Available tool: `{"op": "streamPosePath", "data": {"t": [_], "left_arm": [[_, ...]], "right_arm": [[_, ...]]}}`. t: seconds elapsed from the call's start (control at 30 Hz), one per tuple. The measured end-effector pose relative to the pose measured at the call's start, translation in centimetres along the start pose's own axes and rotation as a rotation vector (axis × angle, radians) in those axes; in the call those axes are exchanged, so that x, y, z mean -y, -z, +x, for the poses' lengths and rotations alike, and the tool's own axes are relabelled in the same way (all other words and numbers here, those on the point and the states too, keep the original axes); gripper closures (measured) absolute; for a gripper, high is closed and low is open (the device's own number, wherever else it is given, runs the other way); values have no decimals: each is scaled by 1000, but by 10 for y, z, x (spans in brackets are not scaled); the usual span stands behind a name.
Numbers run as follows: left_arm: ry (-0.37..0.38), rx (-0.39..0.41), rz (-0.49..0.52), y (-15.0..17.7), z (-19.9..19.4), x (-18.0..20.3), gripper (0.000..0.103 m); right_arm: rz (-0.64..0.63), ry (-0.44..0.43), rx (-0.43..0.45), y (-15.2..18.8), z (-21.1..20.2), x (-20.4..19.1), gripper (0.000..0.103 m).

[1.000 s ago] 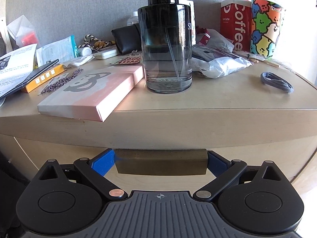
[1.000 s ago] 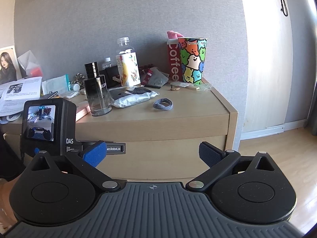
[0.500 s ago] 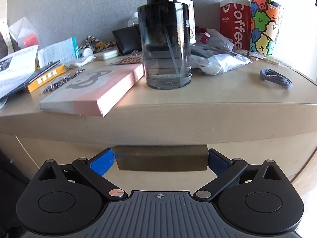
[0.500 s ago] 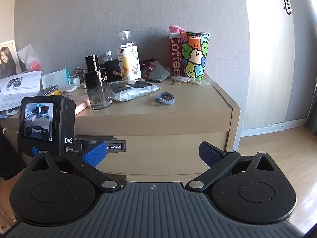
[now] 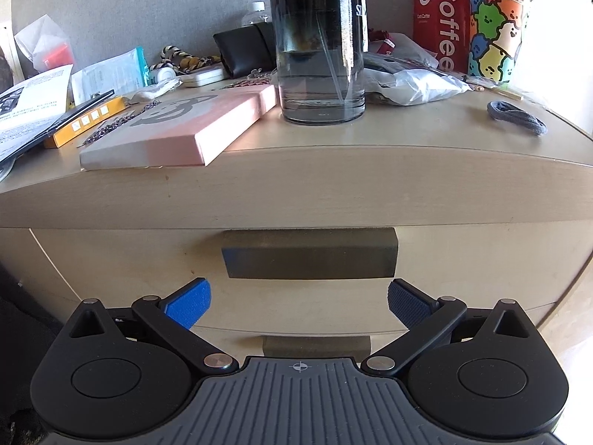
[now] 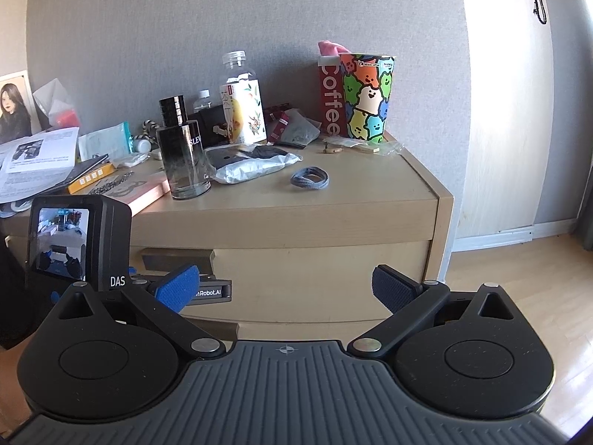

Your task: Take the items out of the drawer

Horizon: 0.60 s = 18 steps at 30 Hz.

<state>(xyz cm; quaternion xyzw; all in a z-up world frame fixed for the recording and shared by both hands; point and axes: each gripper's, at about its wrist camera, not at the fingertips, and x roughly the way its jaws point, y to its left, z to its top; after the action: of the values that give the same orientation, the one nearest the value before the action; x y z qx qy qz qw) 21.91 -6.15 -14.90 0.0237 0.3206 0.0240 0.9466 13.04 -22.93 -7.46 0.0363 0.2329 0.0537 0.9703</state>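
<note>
A light wooden chest has a closed top drawer with a dark recessed handle. My left gripper is open, just below and in front of that handle, its blue pads apart and empty. A second handle shows on the lower drawer. In the right wrist view the same chest stands ahead, and my right gripper hangs open farther back with nothing in it. The left gripper's body and screen sit at the drawer front. The drawers' contents are hidden.
The chest top is crowded: a dark perfume bottle, a pink box, a colourful cup, a red coffee box, a grey hair tie, papers. Wooden floor lies right.
The left gripper has dropped lower: the handle was between its pads and now sits above them. The right gripper has moved slightly nearer the chest.
</note>
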Motion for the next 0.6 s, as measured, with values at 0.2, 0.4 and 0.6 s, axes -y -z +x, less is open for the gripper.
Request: {"op": "streamPosePath", "data": {"t": [0.2,0.4,0.6], "left_arm": [[6,4,-6,4,-10,-6,0],[22,16,-7,8,-27,-16,0],[19,13,-14,13,-37,-30,0]], "right_arm": [[-10,-2,-11,1,2,-2,0],[-19,-8,-30,3,5,-7,0],[-38,-4,-61,8,11,-12,0]]}}
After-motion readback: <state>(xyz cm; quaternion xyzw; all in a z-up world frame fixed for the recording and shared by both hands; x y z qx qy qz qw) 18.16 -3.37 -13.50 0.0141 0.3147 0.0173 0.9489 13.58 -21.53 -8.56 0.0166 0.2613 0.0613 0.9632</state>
